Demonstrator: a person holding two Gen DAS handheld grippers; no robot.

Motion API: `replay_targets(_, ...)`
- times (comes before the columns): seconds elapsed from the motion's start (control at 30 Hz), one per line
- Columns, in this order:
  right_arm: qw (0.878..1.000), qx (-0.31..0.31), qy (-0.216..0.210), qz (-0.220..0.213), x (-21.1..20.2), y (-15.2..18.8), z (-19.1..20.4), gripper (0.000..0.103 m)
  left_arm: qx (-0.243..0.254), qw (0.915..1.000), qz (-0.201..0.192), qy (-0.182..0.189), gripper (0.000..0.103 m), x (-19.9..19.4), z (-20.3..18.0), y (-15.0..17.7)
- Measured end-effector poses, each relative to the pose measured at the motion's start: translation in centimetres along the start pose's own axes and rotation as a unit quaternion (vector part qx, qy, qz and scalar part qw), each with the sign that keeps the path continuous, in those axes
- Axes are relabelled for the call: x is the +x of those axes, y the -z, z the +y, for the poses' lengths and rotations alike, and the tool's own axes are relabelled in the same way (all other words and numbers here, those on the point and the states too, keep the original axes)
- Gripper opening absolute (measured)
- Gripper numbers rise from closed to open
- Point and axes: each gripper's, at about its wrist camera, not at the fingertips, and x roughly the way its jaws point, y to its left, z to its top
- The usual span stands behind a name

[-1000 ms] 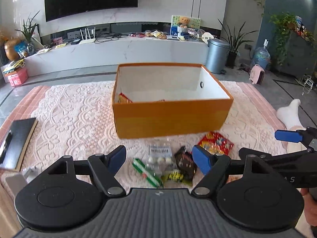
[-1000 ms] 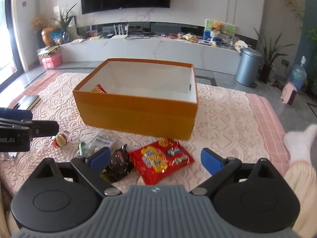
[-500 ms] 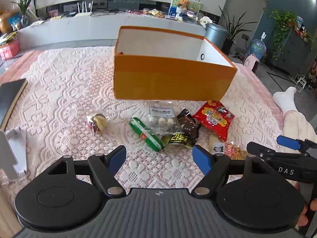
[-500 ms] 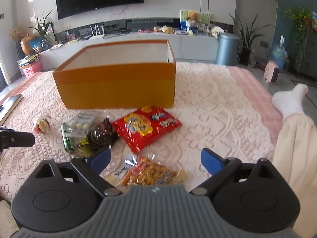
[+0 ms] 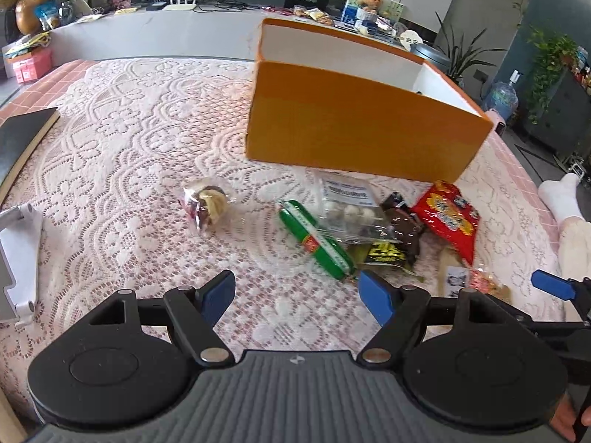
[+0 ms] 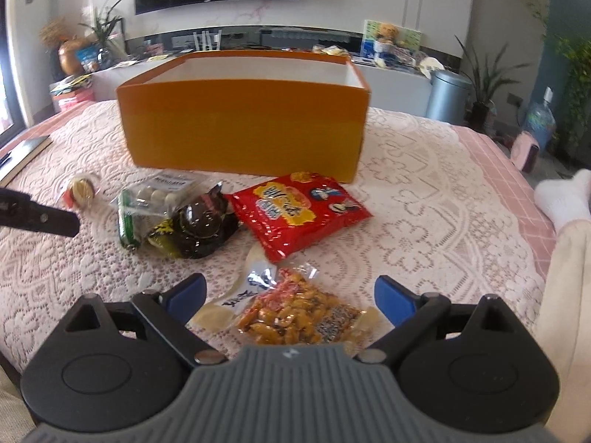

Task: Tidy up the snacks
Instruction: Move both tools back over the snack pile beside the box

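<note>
An orange box (image 5: pixel 362 136) (image 6: pixel 243 125) stands open on the lace cloth. In front of it lie a red snack bag (image 6: pixel 295 210) (image 5: pixel 448 217), a dark brown packet (image 6: pixel 201 227) (image 5: pixel 400 225), a clear bag of white balls (image 5: pixel 349 208) (image 6: pixel 159 193), a green stick pack (image 5: pixel 317 241) (image 6: pixel 127 227), a small wrapped pastry (image 5: pixel 207 203) (image 6: pixel 81 190) and a clear bag of orange nuts (image 6: pixel 295 317). My left gripper (image 5: pixel 297 295) is open and empty, near the green stick. My right gripper (image 6: pixel 290 297) is open and empty, just over the nut bag.
A black notebook (image 5: pixel 18 136) and a white stand (image 5: pixel 18 243) lie at the table's left edge. A person's leg and white sock (image 6: pixel 565 199) are at the right. My right gripper's arm (image 5: pixel 561 295) shows in the left wrist view.
Both grippers have pulled back and dropped lower towards the snacks. The right one now hangs over the nut bag. The left one has swung left, bringing the pastry into mid view.
</note>
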Motion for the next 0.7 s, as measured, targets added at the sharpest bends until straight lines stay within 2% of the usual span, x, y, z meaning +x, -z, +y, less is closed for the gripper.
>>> replay_targets(0.07, 1.0, -0.003, -0.007, -0.003, 0.4, 0.0, 0.2, 0.095, 0.001, 1.0, -0.003, -0.003, 0.089, 0.3, 0.1, 0.1)
replay_targets(0.27, 1.0, 0.003, -0.004, 0.001, 1.6, 0.1, 0.2, 0.094, -0.002, 0.9997, -0.002, 0.022, 0.089, 1.6, -0.4, 0.4)
replay_targets(0.47, 0.999, 0.024, 0.01, 0.029, 2.8, 1.0, -0.6, 0.094, 0.021, 0.9992, -0.002, 0.035, 0.088, 2.6, -1.8, 1.0)
replay_targets(0.57, 0.998, 0.037, 0.0, 0.047, 3.5, 1.4, -1.1, 0.095, 0.043, 0.9983, -0.001, 0.039, 0.088, 2.8, -2.4, 1.3)
replay_targets(0.7, 0.998, 0.029, 0.0, 0.05, 3.5, 2.0, -0.9, 0.098, 0.062, 0.9973, 0.008, 0.039, 0.088, 3.0, -2.7, 1.8)
